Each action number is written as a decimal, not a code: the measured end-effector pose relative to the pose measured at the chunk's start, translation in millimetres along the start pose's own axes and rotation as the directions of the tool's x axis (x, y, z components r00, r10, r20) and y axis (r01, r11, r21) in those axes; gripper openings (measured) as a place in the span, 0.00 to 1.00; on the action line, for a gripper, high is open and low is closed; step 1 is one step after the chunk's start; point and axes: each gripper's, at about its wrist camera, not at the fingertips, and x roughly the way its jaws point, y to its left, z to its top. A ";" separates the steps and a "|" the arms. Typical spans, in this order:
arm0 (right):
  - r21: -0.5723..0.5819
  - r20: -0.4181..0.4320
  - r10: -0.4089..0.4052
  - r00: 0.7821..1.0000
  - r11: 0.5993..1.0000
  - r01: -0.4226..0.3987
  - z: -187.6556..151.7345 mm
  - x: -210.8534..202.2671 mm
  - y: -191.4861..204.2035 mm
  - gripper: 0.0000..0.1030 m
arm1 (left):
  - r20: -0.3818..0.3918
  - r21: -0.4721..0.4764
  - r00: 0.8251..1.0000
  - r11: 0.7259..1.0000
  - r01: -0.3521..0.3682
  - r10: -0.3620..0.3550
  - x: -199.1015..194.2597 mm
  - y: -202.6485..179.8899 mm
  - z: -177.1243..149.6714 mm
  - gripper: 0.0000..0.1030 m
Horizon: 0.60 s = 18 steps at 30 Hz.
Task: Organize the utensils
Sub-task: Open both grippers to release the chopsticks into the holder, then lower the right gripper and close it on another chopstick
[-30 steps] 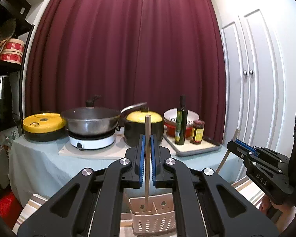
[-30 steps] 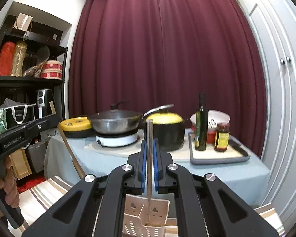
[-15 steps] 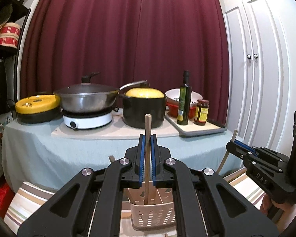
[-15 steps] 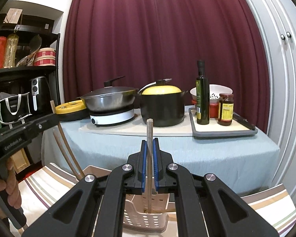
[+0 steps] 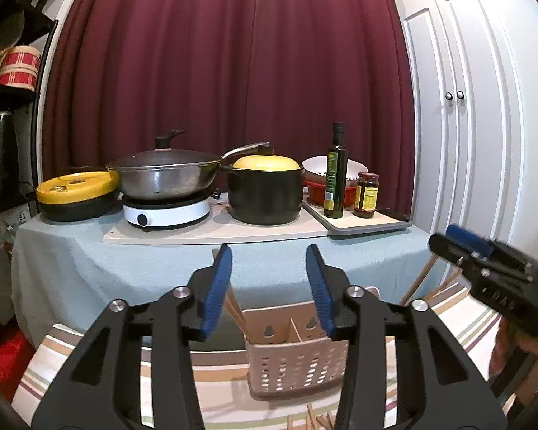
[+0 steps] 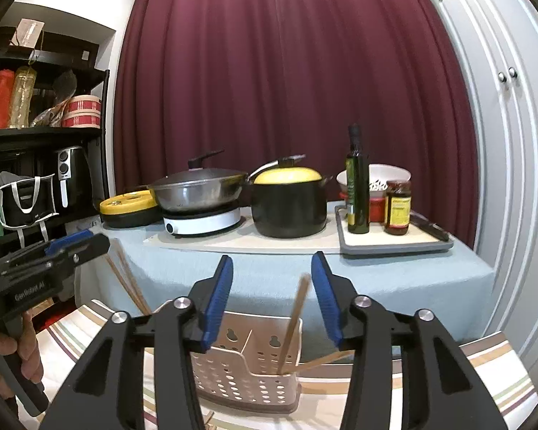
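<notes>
Left tool (image 5: 269, 286): jaws spread, empty.
Right tool (image 6: 272, 295): jaws spread, empty.
Done: chopsticks (image 6: 291, 326) lean in caddy (image 6: 247, 369) just below both tools.
Left: loose sticks (image 5: 314, 419) under the left tool (few visible).

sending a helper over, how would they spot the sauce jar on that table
Look at the table in front of the red curtain and find the grey tray at its right end. The sauce jar stands there beside the tall green oil bottle; it is short, dark red and yellow-labelled.
</notes>
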 end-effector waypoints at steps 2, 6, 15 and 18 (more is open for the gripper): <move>-0.004 0.009 -0.005 1.000 1.000 0.005 1.3 -9.6 0.6 0.46 | -0.003 0.002 1.000 1.000 0.001 -0.001 -8.9 0.7 -2.4 0.43; -0.011 0.009 -0.013 1.000 1.000 0.013 -4.4 -29.7 1.5 0.47 | -0.013 0.012 1.000 1.000 -0.004 0.004 -27.4 0.0 -10.2 0.43; -0.005 -0.070 -0.049 0.996 0.999 0.049 -48.7 -68.3 0.4 0.47 | -0.085 0.024 0.996 0.999 -0.027 0.029 -64.0 0.3 -45.3 0.43; -0.005 -0.114 -0.059 0.992 0.998 0.059 -69.8 -78.4 0.3 0.47 | -0.123 0.014 0.991 0.999 -0.042 0.043 -75.1 2.7 -63.2 0.43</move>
